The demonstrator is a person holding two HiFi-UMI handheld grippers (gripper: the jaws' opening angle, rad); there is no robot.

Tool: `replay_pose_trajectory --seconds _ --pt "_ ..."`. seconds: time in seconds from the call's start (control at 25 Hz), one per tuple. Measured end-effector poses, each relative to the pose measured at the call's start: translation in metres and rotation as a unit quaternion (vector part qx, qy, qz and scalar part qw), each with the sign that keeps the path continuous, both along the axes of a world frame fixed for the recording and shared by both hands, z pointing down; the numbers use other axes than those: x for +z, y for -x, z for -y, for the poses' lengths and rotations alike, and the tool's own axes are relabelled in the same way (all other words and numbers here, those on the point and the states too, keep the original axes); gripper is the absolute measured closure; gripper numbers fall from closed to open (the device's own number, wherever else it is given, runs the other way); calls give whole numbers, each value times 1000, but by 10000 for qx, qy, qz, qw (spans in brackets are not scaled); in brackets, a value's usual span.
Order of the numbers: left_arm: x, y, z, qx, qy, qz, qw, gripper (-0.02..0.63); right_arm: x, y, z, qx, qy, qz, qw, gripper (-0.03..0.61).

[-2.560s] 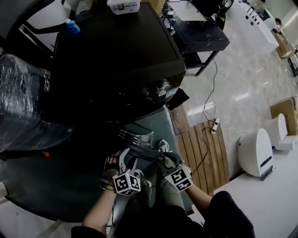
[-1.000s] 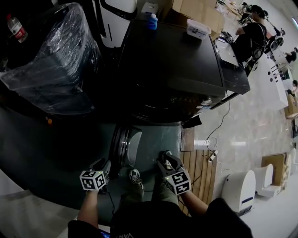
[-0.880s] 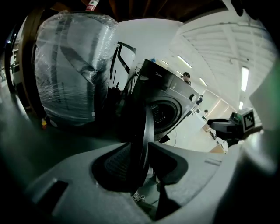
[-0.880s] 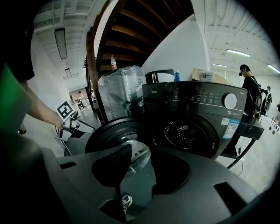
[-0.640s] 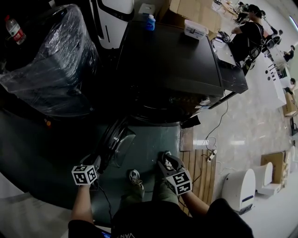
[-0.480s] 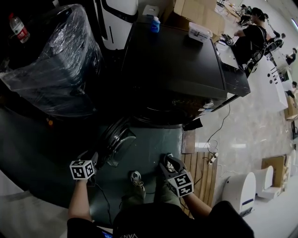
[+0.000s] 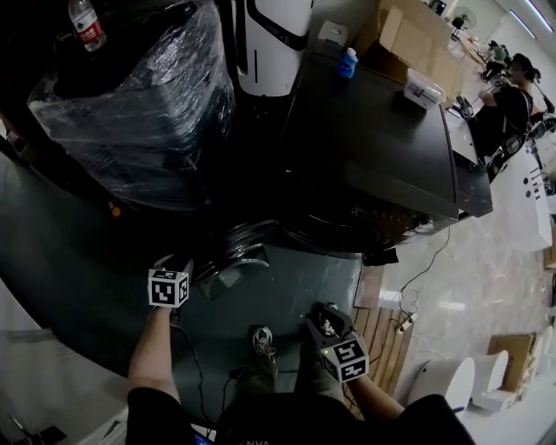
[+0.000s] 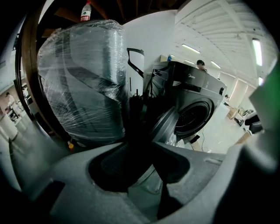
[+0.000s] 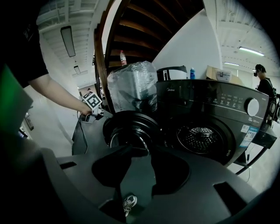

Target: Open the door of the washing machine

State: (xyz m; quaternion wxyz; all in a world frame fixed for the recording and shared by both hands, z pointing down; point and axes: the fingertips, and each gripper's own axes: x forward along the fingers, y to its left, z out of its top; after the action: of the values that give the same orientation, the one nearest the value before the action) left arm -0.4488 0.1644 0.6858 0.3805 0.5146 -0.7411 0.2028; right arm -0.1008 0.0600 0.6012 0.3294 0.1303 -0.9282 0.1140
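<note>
The door (image 7: 233,255) is being left swung open, left of the washing machine (image 7: 382,165). Just beside it, jaws of the left gripper (image 7: 176,262) have just been opening, empty. Those of the right gripper (image 7: 325,317) are being held apart, empty.

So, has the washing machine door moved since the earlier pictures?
Yes. The door has swung further open, away from the washing machine front, toward the plastic-wrapped appliance on the left.

You see one washing machine (image 7: 382,148), one door (image 7: 234,254), one left gripper (image 7: 176,262), one right gripper (image 7: 323,320), one wrapped bulk (image 7: 148,113), one red-labelled bottle (image 7: 84,23), one blue bottle (image 7: 348,63).
</note>
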Motion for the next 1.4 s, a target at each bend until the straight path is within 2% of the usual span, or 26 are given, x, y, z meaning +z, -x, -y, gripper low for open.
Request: replay_pose_trajectory --seconds 0.24,0.44,0.56,0.8,1.0,1.12,1.4 --pt "-3 34 7 -260 36 165 9995 459 6 14 -8 -250 66 -145 9996 431" --pt "4 51 16 -109 235 375 9990 473 7 24 -5 -362 27 -198 9991 431" --pt "4 61 24 -192 284 312 9989 474 6 25 -3 -380 3 -186 9991 431" --pt "2 61 35 33 417 309 9986 474 2 21 1 -368 -21 -225 9991 431" --pt "-13 46 45 -22 84 332 9994 481 -2 19 9 -320 -48 -152 9994 431" --pt "-36 35 48 -92 -301 528 9981 519 -11 26 11 -323 -74 -28 9994 431" --pt "-94 -27 63 25 -1191 790 9897 561 -39 42 22 -380 -258 316 9984 433"
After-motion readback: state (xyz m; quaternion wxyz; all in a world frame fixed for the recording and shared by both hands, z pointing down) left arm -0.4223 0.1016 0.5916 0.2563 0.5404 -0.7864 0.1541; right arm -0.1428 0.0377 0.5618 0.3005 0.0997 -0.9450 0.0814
